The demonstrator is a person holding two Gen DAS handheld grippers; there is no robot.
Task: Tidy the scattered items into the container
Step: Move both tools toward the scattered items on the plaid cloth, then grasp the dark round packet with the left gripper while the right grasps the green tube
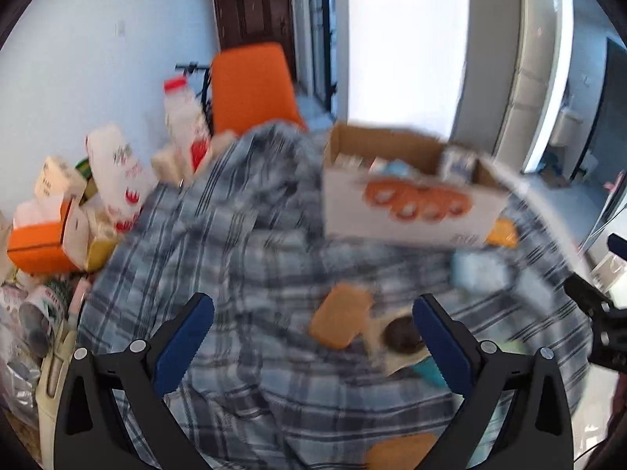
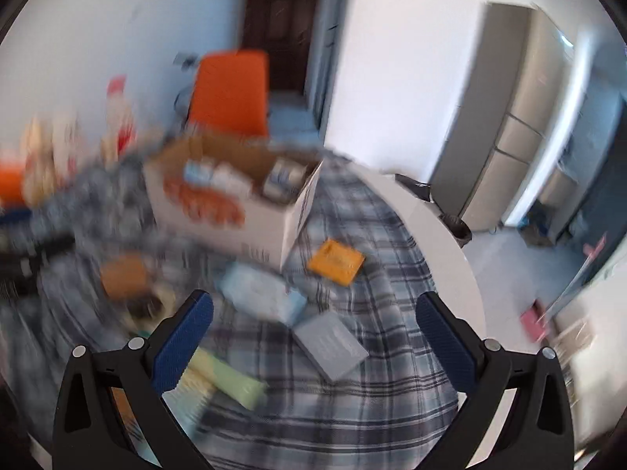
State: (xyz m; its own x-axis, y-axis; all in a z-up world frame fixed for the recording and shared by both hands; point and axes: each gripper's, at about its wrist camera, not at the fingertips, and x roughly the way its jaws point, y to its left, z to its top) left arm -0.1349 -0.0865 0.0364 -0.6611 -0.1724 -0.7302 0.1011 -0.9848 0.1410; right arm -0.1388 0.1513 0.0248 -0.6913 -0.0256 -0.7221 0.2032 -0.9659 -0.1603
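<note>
Cardboard box (image 1: pixel 407 211), the container, stands on the plaid cloth (image 1: pixel 235 254) at about one o'clock from the left gripper (image 1: pixel 313 337) and eleven o'clock from the right gripper (image 2: pixel 315 329), with a few small packets already inside. Both grippers are spread wide and hold nothing.

Loose items still lie in front of the box, so the step in hand looks like choosing the next pickup. Both views are smeared by motion, so it would pay to steady each gripper before closing. The grey flat packet (image 2: pixel 331 344) lies at twelve o'clock just ahead of the right gripper and seems its easiest target; pinch it across its short side.

Only the left view shows the brown pouch (image 1: pixel 341 321) and dark round object (image 1: pixel 403 335) near its right finger. Only the right view shows the orange packet (image 2: pixel 336 261), pale blue pack (image 2: pixel 258 293) and green pouch (image 2: pixel 231 382) clearly.
</note>
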